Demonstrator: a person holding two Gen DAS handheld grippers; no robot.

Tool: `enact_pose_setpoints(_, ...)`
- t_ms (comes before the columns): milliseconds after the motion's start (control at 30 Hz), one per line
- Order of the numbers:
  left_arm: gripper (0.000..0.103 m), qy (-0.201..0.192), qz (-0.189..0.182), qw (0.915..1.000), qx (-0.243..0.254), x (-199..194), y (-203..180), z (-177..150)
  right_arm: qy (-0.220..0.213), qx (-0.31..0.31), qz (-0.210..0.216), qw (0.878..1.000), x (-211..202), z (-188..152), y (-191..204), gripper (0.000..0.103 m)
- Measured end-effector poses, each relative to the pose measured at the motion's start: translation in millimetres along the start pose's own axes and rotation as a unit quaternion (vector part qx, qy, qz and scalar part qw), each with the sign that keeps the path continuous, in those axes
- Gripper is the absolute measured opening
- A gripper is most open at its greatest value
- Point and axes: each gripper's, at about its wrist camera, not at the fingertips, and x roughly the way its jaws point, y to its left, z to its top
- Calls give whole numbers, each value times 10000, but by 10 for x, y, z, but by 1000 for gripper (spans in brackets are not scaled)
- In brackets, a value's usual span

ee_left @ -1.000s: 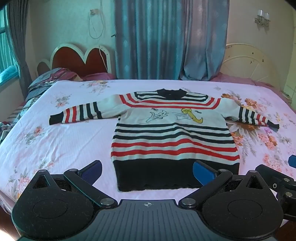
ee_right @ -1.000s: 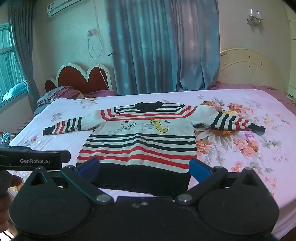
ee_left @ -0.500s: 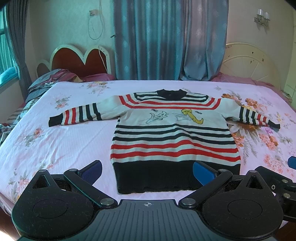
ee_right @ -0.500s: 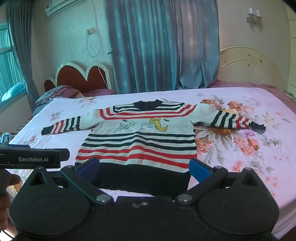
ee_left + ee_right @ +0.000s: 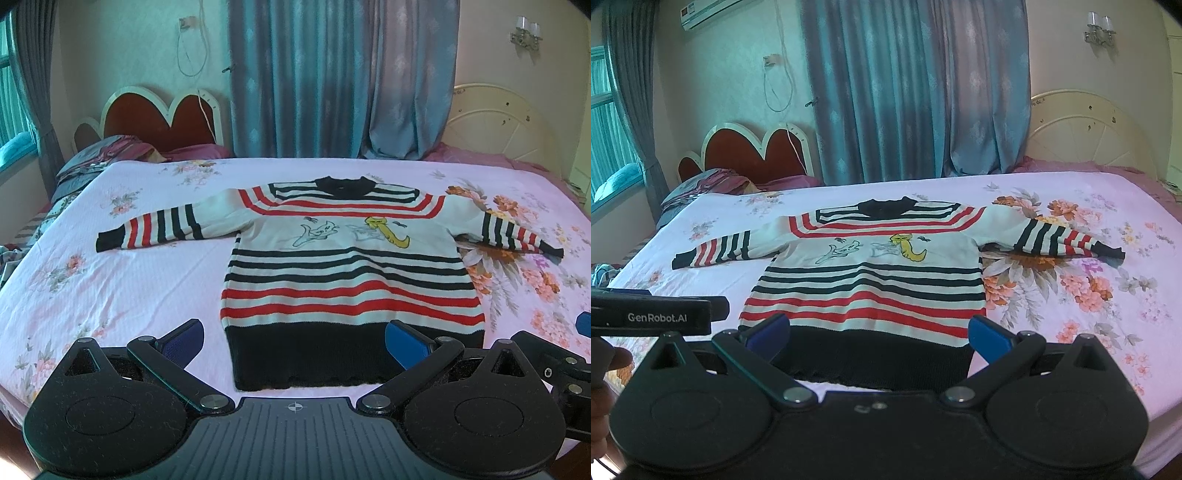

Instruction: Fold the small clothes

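A small striped sweater point(image 5: 347, 280) in white, red and black, with a cartoon print on the chest, lies flat and face up on the bed, both sleeves spread out to the sides. It also shows in the right wrist view point(image 5: 871, 280). My left gripper point(image 5: 295, 341) is open and empty, held above the near edge of the bed by the black hem. My right gripper point(image 5: 879, 334) is open and empty, also over the hem. The right gripper's body shows at the right edge of the left wrist view point(image 5: 554, 362).
The bed point(image 5: 110, 295) has a pink floral sheet. A red heart-shaped headboard point(image 5: 162, 118) and folded bedding point(image 5: 96, 162) lie at the far left, a cream headboard point(image 5: 502, 122) at the far right. Blue curtains point(image 5: 332, 81) hang behind.
Both grippers have risen slightly and tilted, so the sweater sits a little lower in both views. The sweater itself has not moved.
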Motion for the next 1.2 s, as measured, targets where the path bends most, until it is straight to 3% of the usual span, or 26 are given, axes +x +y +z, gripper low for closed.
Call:
enact_pose_setpoints(467,103,123,61,9999,82,200,-27,60,75,46,-54,9999,137,45,-55,102)
enact_pose_setpoints(633,103,337,110,9992,160,322,-10,75,89,83,-126,9998,245,74,-89,102)
enact_pose_setpoints(867,103,473,-28,9989,9,563,24,188,79,246,-180,9995,408,155,-184,102)
enact_pose_setpoints(1200,103,317,-187,9993,32,1009,28,472,111,535,-427,9976,734,314,-342,102)
